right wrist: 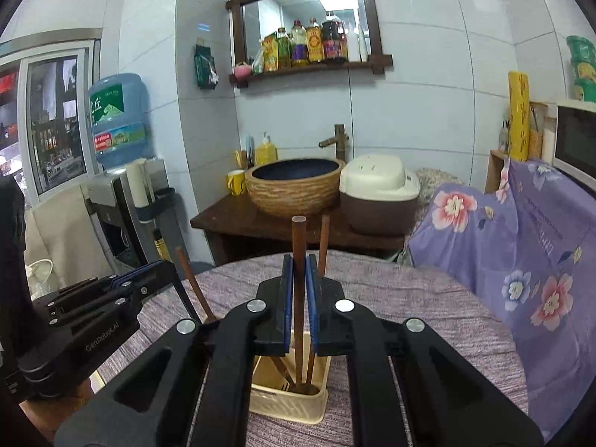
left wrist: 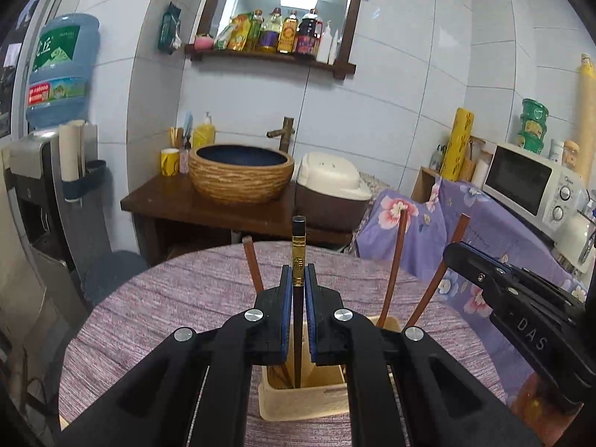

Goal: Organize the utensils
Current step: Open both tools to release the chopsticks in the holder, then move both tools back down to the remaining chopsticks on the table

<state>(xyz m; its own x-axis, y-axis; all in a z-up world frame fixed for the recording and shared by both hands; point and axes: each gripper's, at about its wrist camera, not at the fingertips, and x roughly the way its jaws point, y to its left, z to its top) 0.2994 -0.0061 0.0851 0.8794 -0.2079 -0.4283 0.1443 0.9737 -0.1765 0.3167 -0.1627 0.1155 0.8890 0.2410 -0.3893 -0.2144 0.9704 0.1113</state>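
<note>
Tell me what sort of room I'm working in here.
Most likely a small home kitchen or washroom corner. A basin with a tap sits against tiled wall, a shelf of sauce bottles hangs above it, and a microwave stands to the right.

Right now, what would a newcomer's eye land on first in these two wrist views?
Front and centre, each gripper is shut on an upright utensil over the beige holder on the purple-clothed table: the left gripper on a dark chopstick with a gold band, the right gripper on a brown wooden handle. Behind, a woven-look basin sits on a dark wooden stand.
</note>
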